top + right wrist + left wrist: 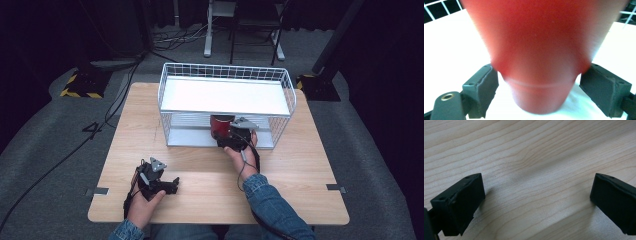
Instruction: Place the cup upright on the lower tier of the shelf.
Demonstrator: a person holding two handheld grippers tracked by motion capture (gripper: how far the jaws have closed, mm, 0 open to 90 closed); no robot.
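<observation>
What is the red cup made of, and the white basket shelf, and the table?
Cup: probably plastic, smooth and matte red with a moulded ridge near its narrow end. Shelf: thin white wire mesh sides, likely coated metal, with flat white boards. Table: wood or wood-look laminate; pale grain lines run across it.

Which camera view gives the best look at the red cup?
The right gripper view: the red cup looms close between the right gripper jaws, blurred but clearly tapered. The high view shows it small, on the lower shelf of the white wire rack. The left gripper view shows bare table.
</observation>
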